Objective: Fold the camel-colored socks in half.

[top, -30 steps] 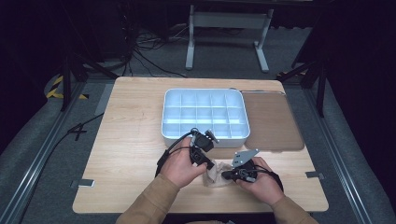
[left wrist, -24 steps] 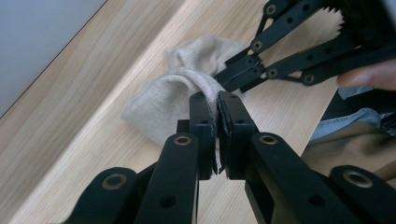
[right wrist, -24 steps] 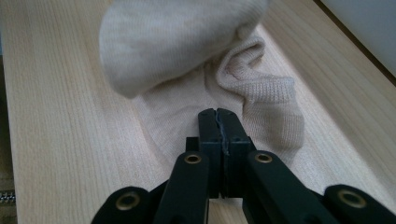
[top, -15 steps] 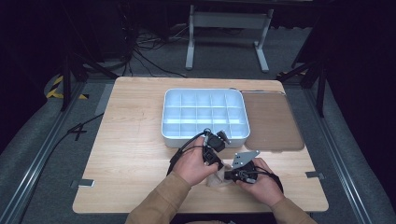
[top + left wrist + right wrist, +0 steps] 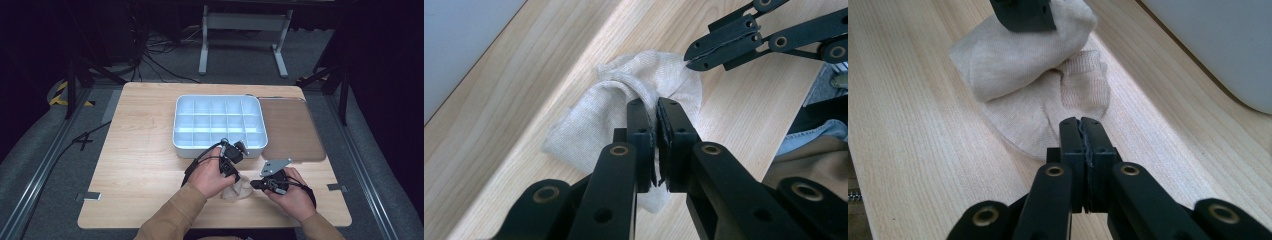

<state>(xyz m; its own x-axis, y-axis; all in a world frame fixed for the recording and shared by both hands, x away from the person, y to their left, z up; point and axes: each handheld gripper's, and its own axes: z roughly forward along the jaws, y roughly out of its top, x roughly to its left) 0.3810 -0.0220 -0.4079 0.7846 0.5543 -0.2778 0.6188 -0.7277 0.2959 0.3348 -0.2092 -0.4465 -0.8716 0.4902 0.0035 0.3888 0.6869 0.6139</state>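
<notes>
A beige sock (image 5: 239,190) lies crumpled on the wooden table (image 5: 145,165) near its front edge, between my two hands. My left gripper (image 5: 231,172) comes down on it from the left, shut on a raised fold of the sock (image 5: 594,120). In its own view the left gripper (image 5: 655,107) pinches that fold at its tips. My right gripper (image 5: 252,184) points left at the sock, shut, with nothing seen between its jaws. Its tips (image 5: 1081,124) rest at the near edge of the sock (image 5: 1018,65). The right gripper (image 5: 691,54) touches the sock's far rim.
A white tray (image 5: 218,145) with several empty compartments stands just behind the hands. A brown mat (image 5: 290,130) lies to its right. Bare wood stretches to the left, and the table's front edge is close to the forearms.
My left hand has moved right and down onto the sock. The right hand has shifted slightly and risen a little. Both grippers stayed shut.
</notes>
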